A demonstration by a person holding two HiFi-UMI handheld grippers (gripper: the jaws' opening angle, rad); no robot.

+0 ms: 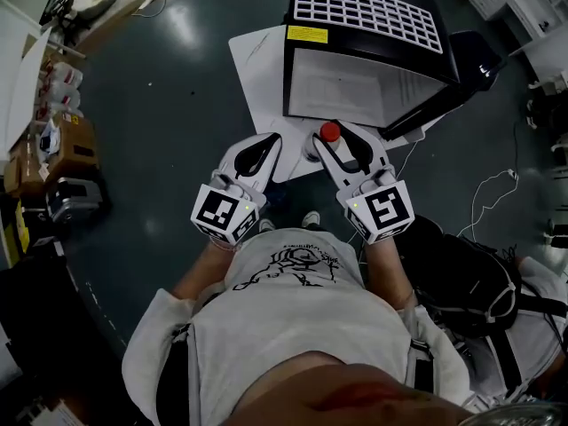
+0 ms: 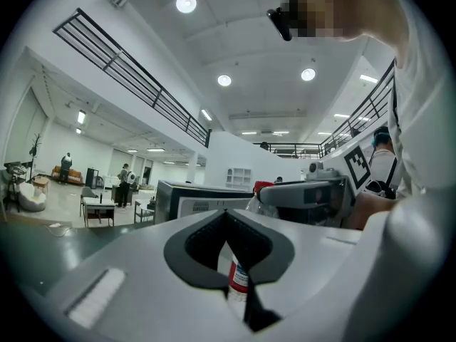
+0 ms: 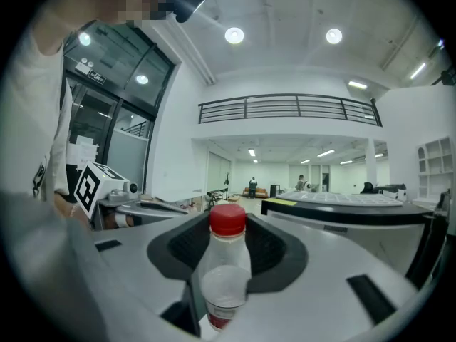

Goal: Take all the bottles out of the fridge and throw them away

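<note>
Right gripper view: gripped bottle (image 3: 226, 266)

Dark glossy floor (image 1: 169, 87); white walls (image 3: 178, 120); round ceiling lights (image 3: 234, 35); railed mezzanine (image 3: 285, 109); far off, possibly sofa (image 3: 251, 191).

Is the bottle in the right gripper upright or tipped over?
Upright. In the right gripper view the bottle stands between the jaws with its red cap on top.

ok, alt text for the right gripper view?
A clear plastic bottle with a red cap stands upright, gripped between the white jaws of the right gripper, seen from close behind. The black fridge shows its top behind to the right, in a bright open hall with a railed balcony.
</note>
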